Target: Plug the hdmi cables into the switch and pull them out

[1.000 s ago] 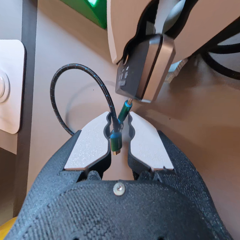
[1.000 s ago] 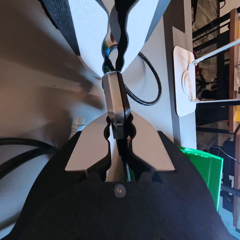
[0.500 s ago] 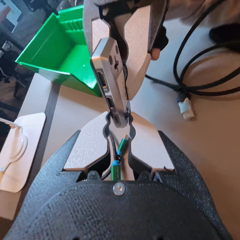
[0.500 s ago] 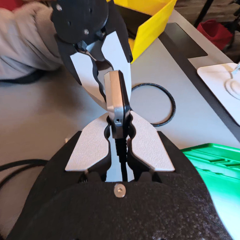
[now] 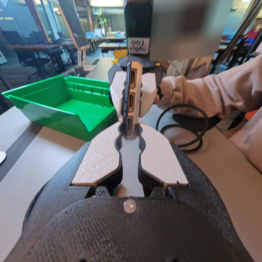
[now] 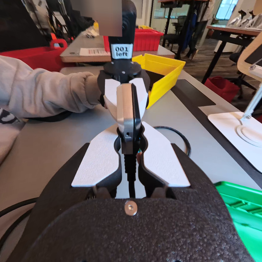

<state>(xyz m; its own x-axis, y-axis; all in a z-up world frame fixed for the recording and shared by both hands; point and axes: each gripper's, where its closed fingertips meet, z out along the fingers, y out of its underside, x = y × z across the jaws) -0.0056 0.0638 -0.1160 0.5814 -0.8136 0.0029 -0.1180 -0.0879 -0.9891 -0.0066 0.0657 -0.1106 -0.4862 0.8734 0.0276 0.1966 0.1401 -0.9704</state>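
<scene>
Left wrist view | left tongs (image 5: 129, 125) and right tongs (image 6: 130, 128) both clamp switch (image 5: 131, 99) edges

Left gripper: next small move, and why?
Probably back the left gripper off the switch toward the black cable on the table: the right gripper clamps the switch, all three ports look empty, and no plug shows between the left fingers.

Readable markings, not transcribed: white label on each gripper stem above the switch (image 5: 131, 99); port markings beside its sockets.
</scene>
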